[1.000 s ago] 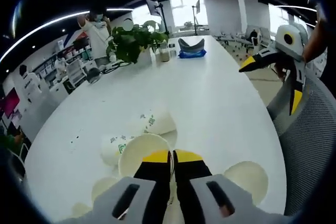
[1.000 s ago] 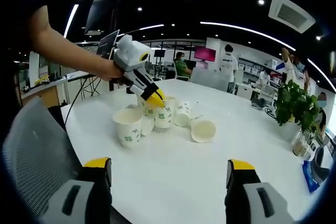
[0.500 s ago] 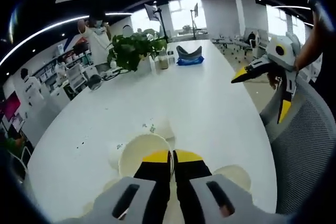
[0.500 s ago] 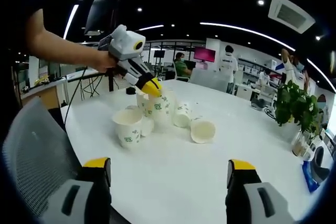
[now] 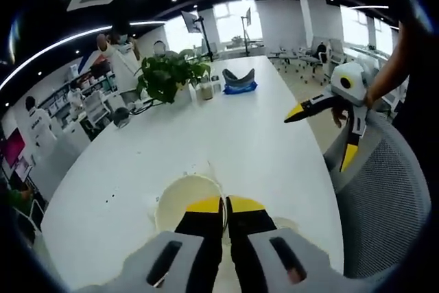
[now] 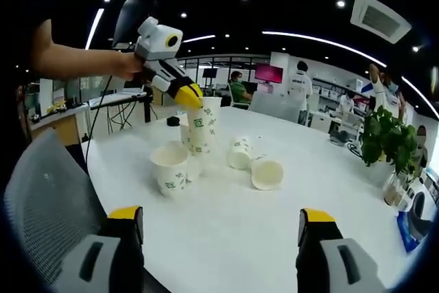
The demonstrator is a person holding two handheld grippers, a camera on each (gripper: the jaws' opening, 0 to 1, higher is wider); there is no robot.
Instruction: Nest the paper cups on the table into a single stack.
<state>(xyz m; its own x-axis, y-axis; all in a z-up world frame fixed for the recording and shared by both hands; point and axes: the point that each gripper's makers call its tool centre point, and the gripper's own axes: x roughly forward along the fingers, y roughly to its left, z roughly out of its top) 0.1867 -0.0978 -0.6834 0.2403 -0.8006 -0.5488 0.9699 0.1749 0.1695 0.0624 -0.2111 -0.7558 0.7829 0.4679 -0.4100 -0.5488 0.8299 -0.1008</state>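
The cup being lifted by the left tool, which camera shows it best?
The right gripper view. There the lifted cup hangs in full side profile, pinched at its rim by the left tool, above the other cups on the table. The left gripper view catches only its open mouth, half hidden behind the shut tool.

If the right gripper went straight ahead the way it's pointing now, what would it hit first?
Probably the white table surface. The right gripper has its jaws wide apart, aimed over bare tabletop. Farther along sit the upright paper cup and the tipped cup, but depth is hard to judge.
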